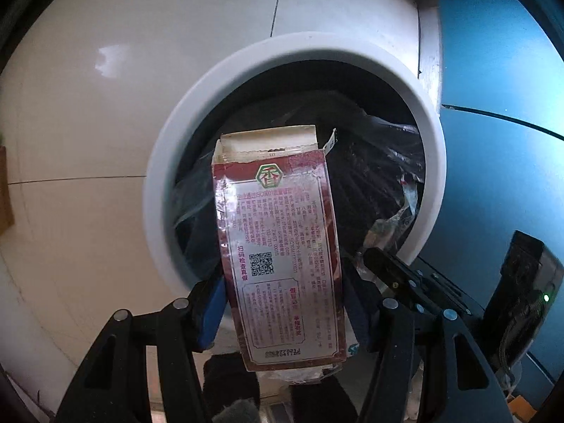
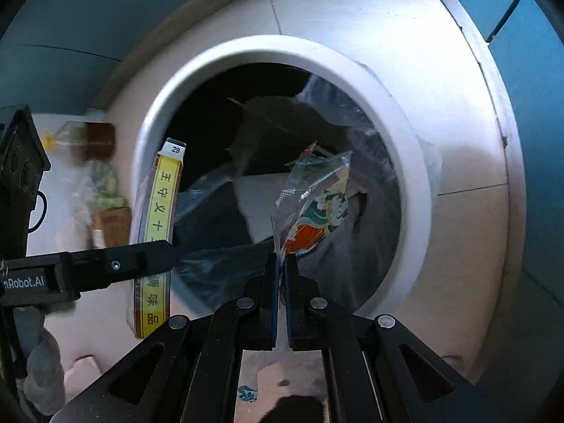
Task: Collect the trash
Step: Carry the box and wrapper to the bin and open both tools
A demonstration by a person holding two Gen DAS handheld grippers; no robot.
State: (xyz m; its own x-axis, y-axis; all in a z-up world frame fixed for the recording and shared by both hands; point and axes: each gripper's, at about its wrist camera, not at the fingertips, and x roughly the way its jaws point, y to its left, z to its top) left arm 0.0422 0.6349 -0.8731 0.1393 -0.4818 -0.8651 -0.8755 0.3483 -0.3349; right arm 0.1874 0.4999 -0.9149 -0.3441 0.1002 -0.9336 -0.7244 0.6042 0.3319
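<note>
**Both tongs loaded over the bin**

The left tongs (image 1: 283, 312) clamp a dark red printed cardboard carton (image 1: 278, 246), top flap open, held upright just in front of the round white-rimmed trash bin (image 1: 158, 176). The right tongs (image 2: 281, 303) pinch a crinkled clear plastic wrapper (image 2: 313, 201) with orange-green print over the bin's black-lined mouth.

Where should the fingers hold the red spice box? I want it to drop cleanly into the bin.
Across its two narrow sides at the lower half, from below, as the left gripper does. The red box is long and flat, open end toward the bin, so a low side grip leaves that end free.
</note>
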